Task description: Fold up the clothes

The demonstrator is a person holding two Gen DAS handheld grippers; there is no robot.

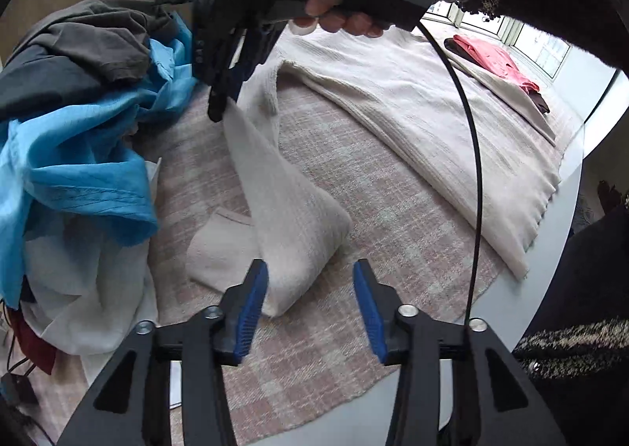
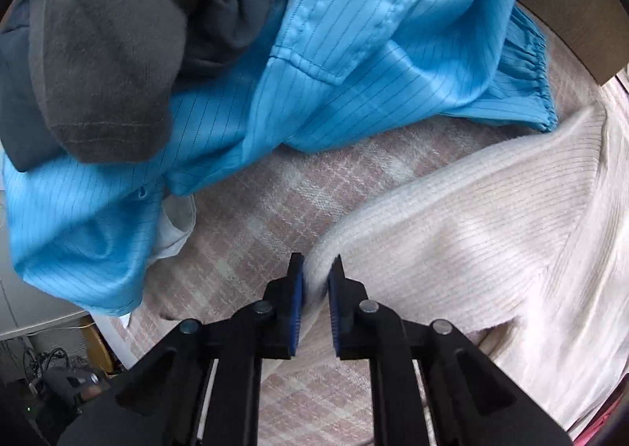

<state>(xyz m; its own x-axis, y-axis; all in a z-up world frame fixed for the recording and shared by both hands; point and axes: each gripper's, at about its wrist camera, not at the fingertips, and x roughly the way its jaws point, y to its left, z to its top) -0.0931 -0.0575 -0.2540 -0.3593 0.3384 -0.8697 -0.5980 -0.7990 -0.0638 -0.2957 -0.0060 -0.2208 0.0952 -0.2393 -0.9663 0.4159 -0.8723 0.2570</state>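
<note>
A cream ribbed sweater (image 1: 412, 104) lies spread on a pink plaid cloth (image 1: 393, 233). Its sleeve (image 1: 283, 210) is lifted at one end and folded over near my left gripper. In the left wrist view a hand holds my right gripper (image 1: 222, 107), which points down and pinches the upper end of the sleeve. The right wrist view shows the blue pads of the right gripper (image 2: 315, 304) shut on an edge of the cream knit (image 2: 471, 229). My left gripper (image 1: 310, 312) stands open. The fold of the sleeve sits just ahead of its left pad, and the pads do not press on it.
At the left is a pile of clothes: a blue striped garment (image 1: 78, 155), grey ones (image 1: 98, 41) and a white cloth (image 1: 90, 288). A pink garment (image 1: 495, 60) lies far right. The round white table's edge (image 1: 550, 288) curves at the right. A black cable (image 1: 475, 170) hangs across the sweater.
</note>
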